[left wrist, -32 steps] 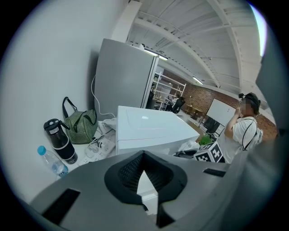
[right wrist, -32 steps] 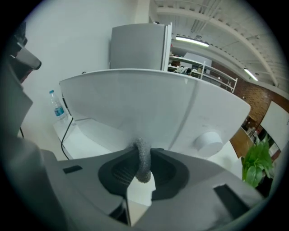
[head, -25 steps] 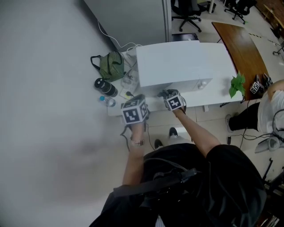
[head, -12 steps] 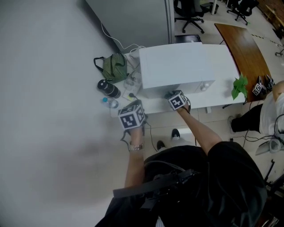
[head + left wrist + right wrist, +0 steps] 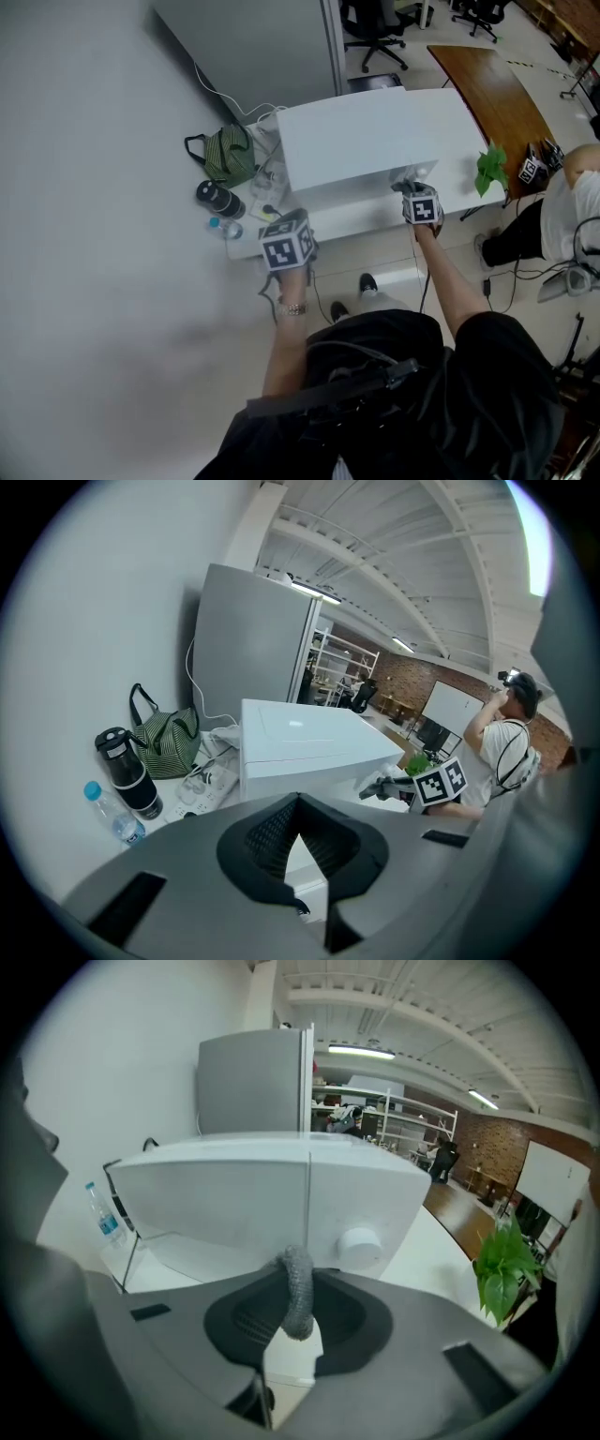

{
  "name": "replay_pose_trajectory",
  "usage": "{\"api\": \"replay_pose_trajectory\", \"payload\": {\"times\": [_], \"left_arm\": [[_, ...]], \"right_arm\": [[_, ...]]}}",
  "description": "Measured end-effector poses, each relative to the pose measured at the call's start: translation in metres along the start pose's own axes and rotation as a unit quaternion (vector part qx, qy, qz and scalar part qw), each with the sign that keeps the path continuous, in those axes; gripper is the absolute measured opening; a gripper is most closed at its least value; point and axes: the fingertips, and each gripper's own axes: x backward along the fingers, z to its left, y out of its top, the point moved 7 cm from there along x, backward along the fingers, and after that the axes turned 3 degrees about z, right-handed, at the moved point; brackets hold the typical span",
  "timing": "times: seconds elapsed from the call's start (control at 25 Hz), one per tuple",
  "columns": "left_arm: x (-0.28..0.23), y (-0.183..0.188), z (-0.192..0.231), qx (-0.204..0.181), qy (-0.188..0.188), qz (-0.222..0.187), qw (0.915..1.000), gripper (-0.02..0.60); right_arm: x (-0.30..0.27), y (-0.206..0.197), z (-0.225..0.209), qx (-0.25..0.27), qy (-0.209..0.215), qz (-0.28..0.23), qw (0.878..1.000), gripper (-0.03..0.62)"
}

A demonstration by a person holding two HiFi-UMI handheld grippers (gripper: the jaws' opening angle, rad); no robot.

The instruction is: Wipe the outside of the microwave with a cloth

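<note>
The white microwave [image 5: 370,141] stands on a white table [image 5: 328,221], and its knob [image 5: 359,1241] shows in the right gripper view. At the right end of the microwave's front my right gripper [image 5: 422,208] is shut on a grey cloth [image 5: 298,1293], a rolled strip that sticks up between the jaws near the knob. Off the table's front left edge my left gripper [image 5: 287,242] is held shut with nothing in it, and it faces the microwave [image 5: 309,742] from the left corner.
A green striped bag [image 5: 228,155], a black flask [image 5: 214,199], a small water bottle [image 5: 225,228] and cables lie left of the microwave. A potted plant [image 5: 489,169] stands at the table's right end. Beyond it are a brown table [image 5: 487,84] and a person [image 5: 574,216].
My right gripper has slid to the right with the cloth along the microwave's front, from near the middle to the knob end. The left gripper has barely moved.
</note>
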Motion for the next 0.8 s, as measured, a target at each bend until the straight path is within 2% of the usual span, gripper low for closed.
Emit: {"api": "replay_pose_trajectory", "payload": {"times": [0.08, 0.2, 0.32, 0.48, 0.6, 0.8], "left_arm": [[0.002, -0.005, -0.004, -0.007, -0.010, 0.003, 0.9999, -0.006], [0.005, -0.014, -0.012, -0.014, -0.026, 0.011, 0.9995, -0.006], [0.006, -0.024, -0.025, -0.016, -0.049, 0.014, 0.9986, -0.006], [0.008, -0.040, -0.048, -0.028, -0.074, 0.027, 0.9965, -0.006], [0.012, -0.051, -0.068, -0.039, -0.093, 0.033, 0.9944, -0.006], [0.030, -0.059, -0.092, -0.055, -0.085, 0.029, 0.9944, -0.006]], "right_arm": [[0.023, -0.009, 0.013, -0.029, 0.022, -0.007, 0.999, 0.066], [0.071, -0.005, 0.048, -0.068, 0.073, -0.052, 0.994, 0.066], [0.117, -0.003, 0.079, -0.092, 0.107, -0.086, 0.986, 0.066], [0.161, -0.012, 0.120, -0.046, 0.131, -0.088, 0.986, 0.066], [0.183, -0.022, 0.134, -0.030, 0.145, -0.091, 0.985, 0.066], [0.199, -0.037, 0.137, -0.016, 0.165, -0.098, 0.981, 0.066]]}}
